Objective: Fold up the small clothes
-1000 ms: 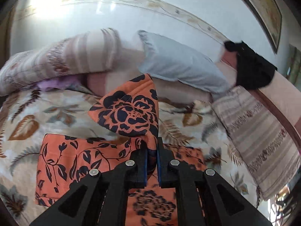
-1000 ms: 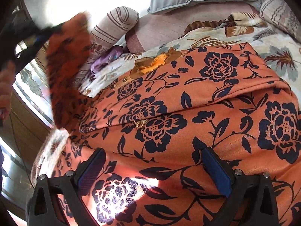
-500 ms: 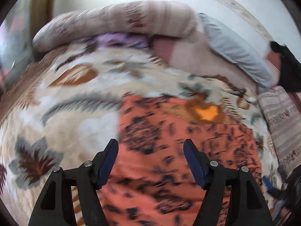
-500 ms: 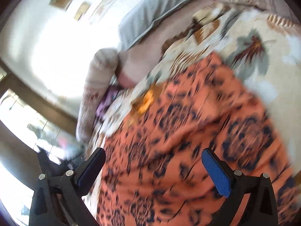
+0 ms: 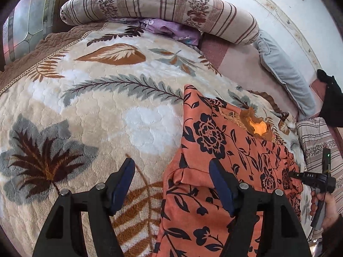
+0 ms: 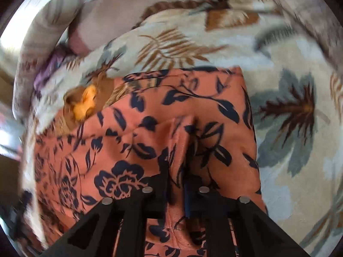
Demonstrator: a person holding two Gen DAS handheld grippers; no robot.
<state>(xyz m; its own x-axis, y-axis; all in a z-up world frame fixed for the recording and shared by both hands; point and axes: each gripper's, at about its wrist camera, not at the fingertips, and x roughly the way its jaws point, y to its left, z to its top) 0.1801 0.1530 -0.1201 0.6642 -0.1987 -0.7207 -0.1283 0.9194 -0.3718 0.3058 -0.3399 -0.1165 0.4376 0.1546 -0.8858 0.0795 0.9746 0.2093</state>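
In the left wrist view, a window [image 5: 27, 21] sits at ten o'clock, and a striped bolster [image 5: 158, 8] arcs across twelve o'clock with a purple cloth [image 5: 171, 29] tucked under its near edge. The leaf-print blanket [image 5: 96, 107] fills the left and centre. At six o'clock the left gripper [image 5: 171, 188] hangs spread wide and grasps nothing: its left pad is over bare blanket, its right pad over the edge of the orange garment [image 5: 231, 150]. The garment, orange with dark navy flowers, lies flat on the blanket from centre to four o'clock, one layer folded over with a cuff-like hem just beside the right pad. A frayed orange patch [image 5: 259, 126] shows at the garment's far edge. A grey pillow [image 5: 283, 70] lies at two o'clock, a black cloth [image 5: 331, 100] at three, a striped pillow [image 5: 317, 141] below it. At four o'clock the right gripper [image 5: 291, 174] touches the garment's far edge, held by the hand [image 5: 325, 205].

In the right wrist view, blurred at the rim, the bolster [image 6: 42, 42] runs along ten o'clock. The garment [image 6: 139, 128] spreads from eight o'clock to centre, and blanket [image 6: 289, 117] fills the right. At six o'clock the right gripper [image 6: 175, 188] is clenched on a raised pinch of the garment, fabric ridging up between the jaws.
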